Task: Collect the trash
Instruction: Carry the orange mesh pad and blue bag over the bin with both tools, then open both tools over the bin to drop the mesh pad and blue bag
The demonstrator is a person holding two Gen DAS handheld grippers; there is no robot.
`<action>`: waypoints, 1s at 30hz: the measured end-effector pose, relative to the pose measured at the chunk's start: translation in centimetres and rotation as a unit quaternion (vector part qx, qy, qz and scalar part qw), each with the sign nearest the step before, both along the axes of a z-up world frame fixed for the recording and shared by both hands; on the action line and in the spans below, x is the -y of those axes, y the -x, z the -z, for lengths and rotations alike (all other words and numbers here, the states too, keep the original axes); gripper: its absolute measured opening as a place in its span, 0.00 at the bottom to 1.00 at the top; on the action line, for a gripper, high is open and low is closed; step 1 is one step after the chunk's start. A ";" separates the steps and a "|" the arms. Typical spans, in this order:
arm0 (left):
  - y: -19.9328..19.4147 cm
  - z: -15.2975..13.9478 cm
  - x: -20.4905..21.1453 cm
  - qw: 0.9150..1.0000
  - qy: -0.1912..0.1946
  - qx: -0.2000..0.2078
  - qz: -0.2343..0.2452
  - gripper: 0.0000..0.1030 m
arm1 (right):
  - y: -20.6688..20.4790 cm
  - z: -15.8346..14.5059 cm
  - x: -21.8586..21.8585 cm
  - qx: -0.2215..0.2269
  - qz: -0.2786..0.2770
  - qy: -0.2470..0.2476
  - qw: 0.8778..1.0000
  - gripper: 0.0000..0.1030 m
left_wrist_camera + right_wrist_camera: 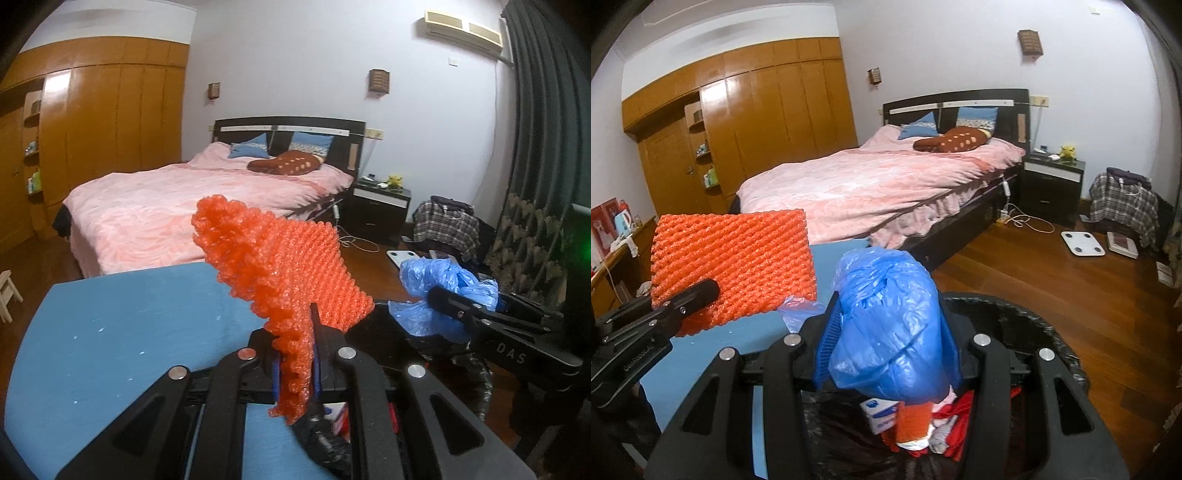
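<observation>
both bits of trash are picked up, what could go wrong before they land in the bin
1. The left gripper pinches only a lower corner of the orange foam net; most of it sticks up free, so it might slip out.
2. The foam net appears to be over the blue table, not the black-lined bin; released now, it would probably miss.
3. The bulky blue plastic bag in the right gripper may snag on the jaws.
</observation>
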State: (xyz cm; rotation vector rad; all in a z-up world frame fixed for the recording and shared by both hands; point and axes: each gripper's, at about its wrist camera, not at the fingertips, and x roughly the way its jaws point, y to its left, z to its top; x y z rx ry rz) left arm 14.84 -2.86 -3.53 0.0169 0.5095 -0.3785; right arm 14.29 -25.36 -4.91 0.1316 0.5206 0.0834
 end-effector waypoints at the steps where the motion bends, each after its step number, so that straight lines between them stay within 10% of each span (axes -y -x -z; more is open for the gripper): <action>1: 0.0 -0.1 0.3 1.000 0.000 0.001 0.003 0.11 | 0.2 0.1 0.4 0.000 0.004 0.001 1.000 0.45; 30: -4.3 7.1 9.7 0.994 -0.038 -0.071 0.076 0.12 | -0.7 7.4 7.5 -0.069 0.079 -0.006 0.994 0.45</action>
